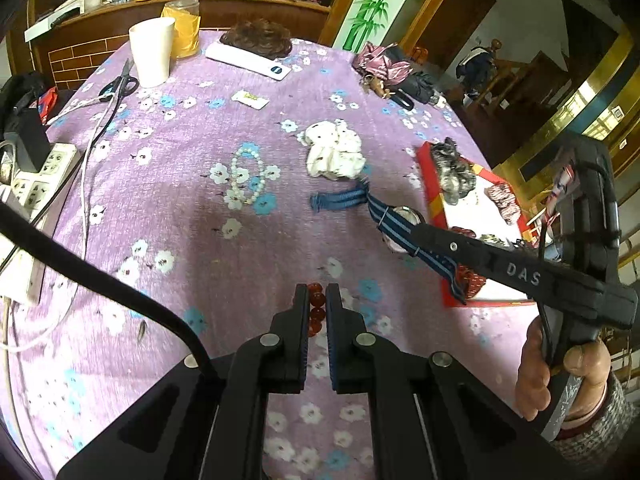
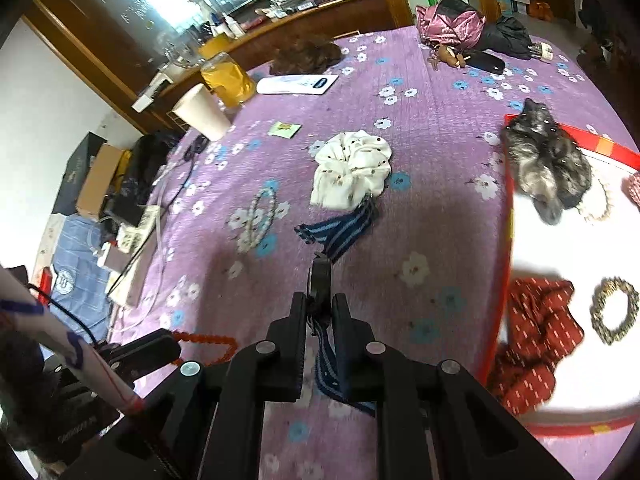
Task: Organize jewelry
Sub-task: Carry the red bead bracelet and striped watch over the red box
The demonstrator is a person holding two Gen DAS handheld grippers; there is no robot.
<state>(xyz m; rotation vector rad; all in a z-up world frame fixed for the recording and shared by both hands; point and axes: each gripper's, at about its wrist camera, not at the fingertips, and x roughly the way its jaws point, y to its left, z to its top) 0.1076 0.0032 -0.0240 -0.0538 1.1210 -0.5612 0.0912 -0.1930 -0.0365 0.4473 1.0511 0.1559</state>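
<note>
While the purple surface [image 1: 192, 240] still carries loose pieces, the red tray [image 2: 508, 240] at its right edge takes sorted ones. Right claw [image 2: 319, 312] is clamped on a watch [image 2: 320, 280], strap trailing to the cloth, probably bound for the tray. Left claw [image 1: 316, 300] pinches red beads [image 1: 316, 312]. Pearl bracelet [image 1: 244, 176] lies mid-surface, unsorted.

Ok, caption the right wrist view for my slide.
Right gripper lifts a striped-strap watch beside the red tray.
</note>
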